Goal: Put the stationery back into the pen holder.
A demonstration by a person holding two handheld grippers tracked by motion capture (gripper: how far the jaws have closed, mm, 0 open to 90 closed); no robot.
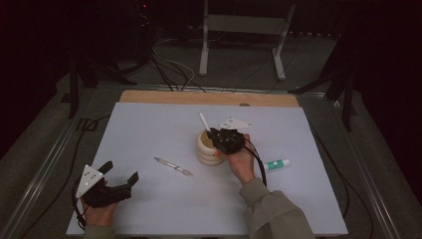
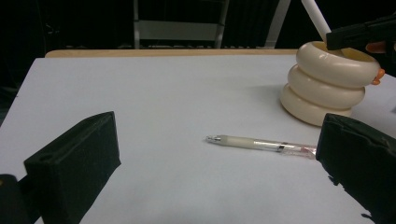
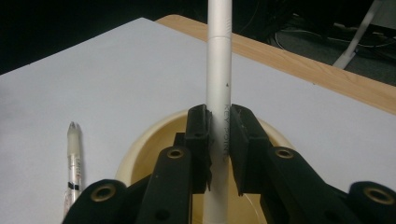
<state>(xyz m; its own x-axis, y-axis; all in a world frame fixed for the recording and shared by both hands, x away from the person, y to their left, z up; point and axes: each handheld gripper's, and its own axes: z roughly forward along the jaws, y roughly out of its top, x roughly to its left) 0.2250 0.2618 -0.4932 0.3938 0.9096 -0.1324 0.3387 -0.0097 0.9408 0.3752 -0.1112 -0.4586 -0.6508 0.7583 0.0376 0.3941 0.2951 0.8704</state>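
While the right gripper (image 3: 218, 149) clamps a white pen (image 3: 218, 88) upright over the cream ringed holder (image 1: 206, 148) (three stacked rolls), the left gripper (image 1: 121, 177) rests wide open and empty; a clear pen (image 1: 172, 166) lies between them.

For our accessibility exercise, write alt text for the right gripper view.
The right gripper is shut on a white pen, upright over the open mouth of a cream holder. Another pen lies on the white table at left.
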